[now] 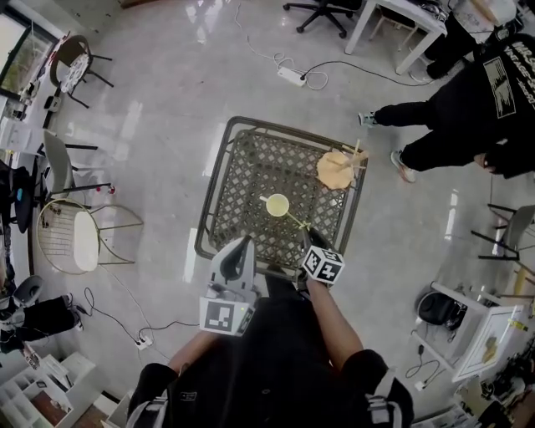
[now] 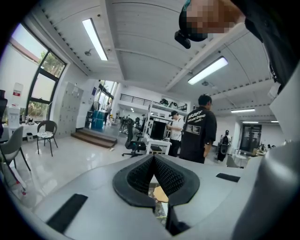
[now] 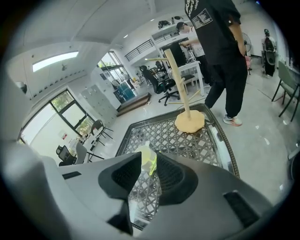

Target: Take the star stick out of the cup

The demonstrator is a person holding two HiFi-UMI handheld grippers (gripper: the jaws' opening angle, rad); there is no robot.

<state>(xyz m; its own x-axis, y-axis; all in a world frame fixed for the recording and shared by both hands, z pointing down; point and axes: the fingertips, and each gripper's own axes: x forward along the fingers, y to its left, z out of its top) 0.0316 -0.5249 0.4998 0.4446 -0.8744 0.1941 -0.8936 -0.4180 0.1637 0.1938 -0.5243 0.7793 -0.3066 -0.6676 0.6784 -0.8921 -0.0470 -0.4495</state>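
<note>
Star stick (image 1: 295,220): leans from the yellow cup (image 1: 277,205) on the lattice table (image 1: 251,159), tip between the parted jaws of the right gripper (image 1: 312,241). Could tip the cup if dragged sideways; left gripper (image 1: 241,248) closed, empty.

Place: open-plan lab or office workspace.
Floor: glossy pale floor (image 1: 167,100), with a power strip (image 1: 292,75) and trailing cables.
Furniture: swivel chair (image 1: 322,10), white desk (image 1: 401,17), monitor (image 2: 157,130).
Overhead: long strip lights (image 2: 95,38), mezzanine railing (image 2: 133,99).
Walls: tall windows (image 2: 40,89).
</note>
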